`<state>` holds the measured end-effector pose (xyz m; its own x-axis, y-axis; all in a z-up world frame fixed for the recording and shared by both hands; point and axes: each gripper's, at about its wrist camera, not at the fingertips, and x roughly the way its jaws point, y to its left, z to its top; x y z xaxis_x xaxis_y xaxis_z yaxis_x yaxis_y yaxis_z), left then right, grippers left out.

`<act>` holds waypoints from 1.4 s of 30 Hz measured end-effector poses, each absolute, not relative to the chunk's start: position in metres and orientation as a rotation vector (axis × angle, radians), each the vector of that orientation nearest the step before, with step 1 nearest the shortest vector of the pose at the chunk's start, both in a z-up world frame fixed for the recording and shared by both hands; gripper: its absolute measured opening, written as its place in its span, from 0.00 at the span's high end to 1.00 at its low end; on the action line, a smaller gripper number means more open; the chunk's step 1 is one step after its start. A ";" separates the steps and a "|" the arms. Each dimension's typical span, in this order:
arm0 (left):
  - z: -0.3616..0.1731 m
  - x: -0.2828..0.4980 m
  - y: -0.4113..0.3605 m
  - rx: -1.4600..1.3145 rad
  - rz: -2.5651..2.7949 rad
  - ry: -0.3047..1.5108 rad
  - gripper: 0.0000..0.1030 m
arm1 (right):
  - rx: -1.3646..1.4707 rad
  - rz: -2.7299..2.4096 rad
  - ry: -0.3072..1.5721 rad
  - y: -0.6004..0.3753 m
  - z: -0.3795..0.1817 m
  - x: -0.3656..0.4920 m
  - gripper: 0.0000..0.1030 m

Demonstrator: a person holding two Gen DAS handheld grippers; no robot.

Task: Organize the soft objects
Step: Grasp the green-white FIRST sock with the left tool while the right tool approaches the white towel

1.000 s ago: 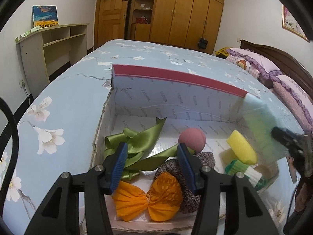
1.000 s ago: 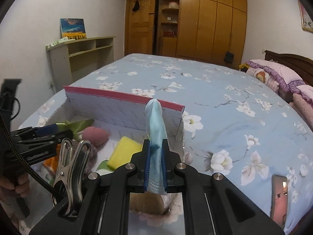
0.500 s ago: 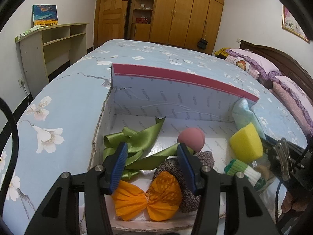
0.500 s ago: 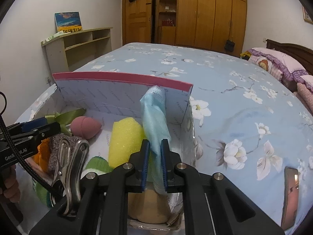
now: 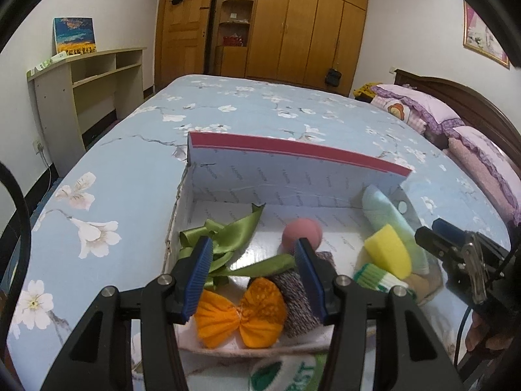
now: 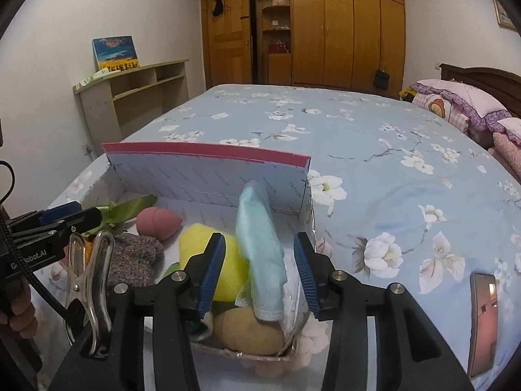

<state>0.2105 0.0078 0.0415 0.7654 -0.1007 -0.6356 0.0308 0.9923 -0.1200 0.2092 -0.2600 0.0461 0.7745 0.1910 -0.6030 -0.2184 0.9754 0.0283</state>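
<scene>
two sets of fingers hang over the near edge of the cardboard box [image 6: 208, 176] on the flowered bed [image 6: 374, 150], and both are spread wide with nothing pinched. my right gripper [image 6: 260, 270] frames the pale blue cloth [image 6: 260, 241], which stands propped in the box's right end, leaning against the yellow sponge [image 6: 198, 244] and resting over a tan rounded thing [image 6: 250, 330]; neither pad touches it. my left gripper [image 5: 252, 278] hovers above the orange bow [image 5: 239, 312], the grey knitted piece [image 5: 296, 299] and the green ribbon [image 5: 228, 231]. one pink egg-shaped sponge [image 5: 302, 233] sits near the back wall. a green-and-white knit item [image 5: 374, 275] lies below the yellow sponge. a phone [image 6: 482, 322] lies on the bed, well apart to the right.
</scene>
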 end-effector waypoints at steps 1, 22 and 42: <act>0.043 0.208 0.007 -0.104 -0.075 0.696 0.46 | -0.037 0.225 0.649 -0.261 0.047 0.208 0.56; 0.059 0.146 -0.001 -0.113 -0.074 0.711 0.46 | 0.024 0.284 0.632 -0.271 0.068 0.142 0.51; 0.050 0.110 -0.011 -0.109 -0.082 0.757 0.46 | 0.021 0.298 0.691 -0.279 0.055 0.084 0.50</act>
